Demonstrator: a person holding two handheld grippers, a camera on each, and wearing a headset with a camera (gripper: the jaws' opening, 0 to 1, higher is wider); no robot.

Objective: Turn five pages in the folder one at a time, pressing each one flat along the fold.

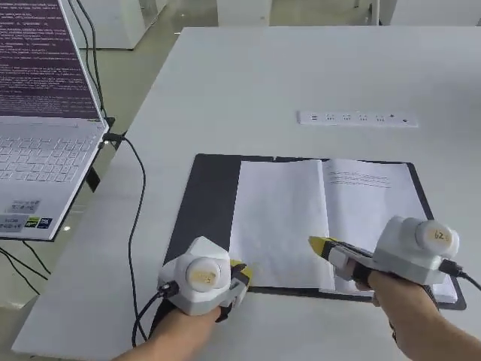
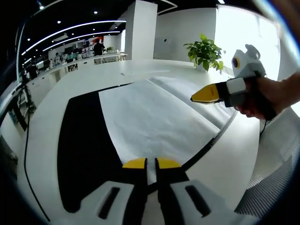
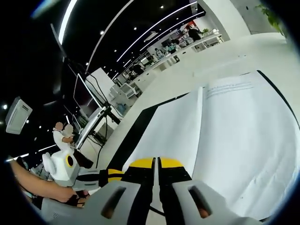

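Folder (image 1: 214,203) lies open on white table (image 1: 225,83). At its near edge, left gripper (image 1: 240,271): jaws almost together at page (image 1: 278,218) edge, grip on it unclear. Right gripper (image 1: 319,244): jaws closed, empty, tips beside fold. Beyond folder, power strip (image 1: 357,118); far left of it, laptop (image 1: 37,150).

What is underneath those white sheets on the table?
A flat black folder cover lies under the white paper pages, showing as a wide strip at their left. Anything else beneath the sheets is hidden.
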